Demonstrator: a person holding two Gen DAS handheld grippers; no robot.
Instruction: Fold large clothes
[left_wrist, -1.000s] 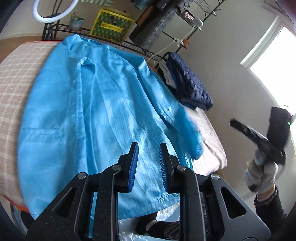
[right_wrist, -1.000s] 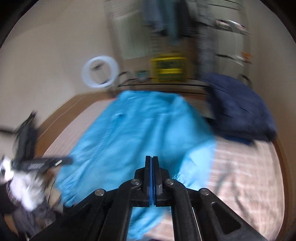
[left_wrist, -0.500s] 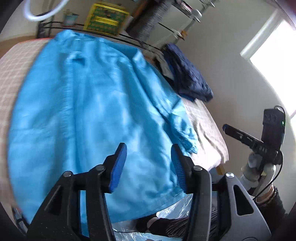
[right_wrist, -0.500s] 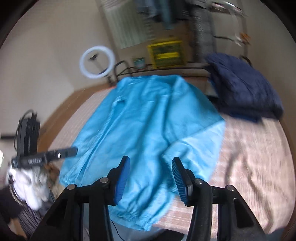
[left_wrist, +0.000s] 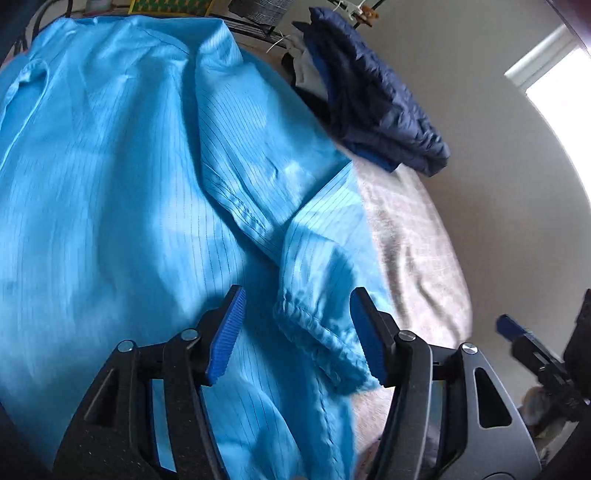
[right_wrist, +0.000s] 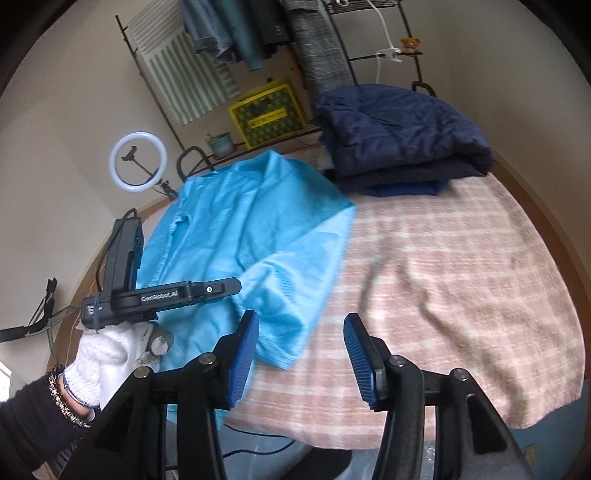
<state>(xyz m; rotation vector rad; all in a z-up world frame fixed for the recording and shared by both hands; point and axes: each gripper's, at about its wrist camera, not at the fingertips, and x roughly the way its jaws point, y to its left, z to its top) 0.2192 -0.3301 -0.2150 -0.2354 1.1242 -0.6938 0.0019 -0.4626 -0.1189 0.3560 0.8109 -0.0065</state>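
A bed (right_wrist: 461, 266) with a pink checked blanket fills most of what you see. On its left half lies the light blue coat (left_wrist: 110, 177), spread flat with its collar at the far end, probably so the sides can be folded inward. Its right sleeve (left_wrist: 266, 192) is already laid back across the body, and the elastic cuff (left_wrist: 317, 339) rests near the bed's near edge. At the far end, apart from the coat, sits a pile of dark blue folded clothes (right_wrist: 399, 125), likely finished and set out of the way.

Your left tool (left_wrist: 295, 332) hangs over the cuff, released. Its jaws have just been opening and the cuff shows between them, but the pads press on nothing. It looks placed to take that cuff.

Your right tool (right_wrist: 299, 358) is also released, its jaws likewise just opened. It points at bare blanket just beside the coat's folded edge and holds nothing.

Your gloved left hand (right_wrist: 107, 354) shows in the right view, gripping its handle.
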